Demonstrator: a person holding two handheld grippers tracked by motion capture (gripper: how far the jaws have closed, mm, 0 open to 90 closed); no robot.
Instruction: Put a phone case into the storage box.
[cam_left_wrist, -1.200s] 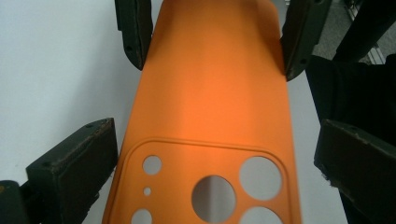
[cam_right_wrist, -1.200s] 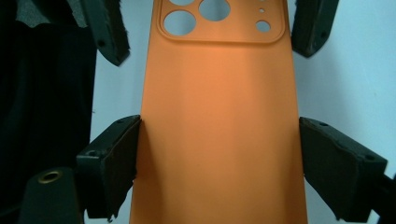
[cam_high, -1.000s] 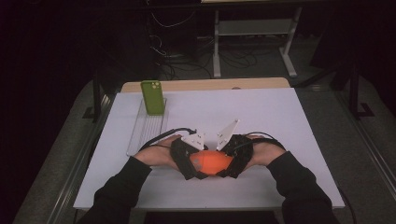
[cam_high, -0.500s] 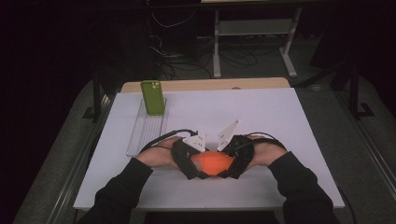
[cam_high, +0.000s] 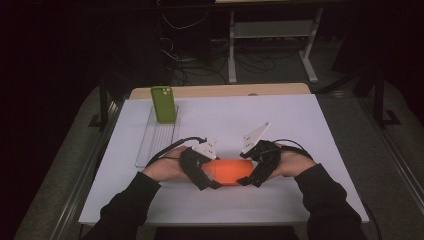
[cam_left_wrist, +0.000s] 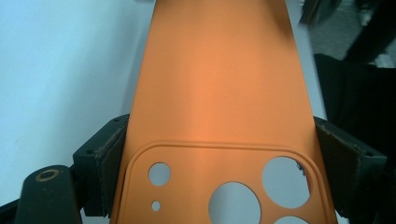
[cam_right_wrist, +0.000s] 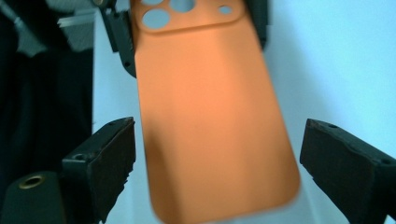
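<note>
Both forearms enter from below, hands facing each other. Left gripper (cam_high: 212, 175): jaws pressed on both side edges of the case (cam_high: 230, 171) at its camera-hole end. Right gripper (cam_high: 250, 176): jaws have just widened and stand apart, flanking the case's plain end without touching it.

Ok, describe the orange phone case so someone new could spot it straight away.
On the white table, look near the front edge, between the person's two hands. The orange phone case hangs there, camera cutouts at its left end; the green phone stands farther back.

Green phone (cam_high: 163, 103) propped upright on clear tray (cam_high: 156, 142), white table (cam_high: 300, 120)
</note>
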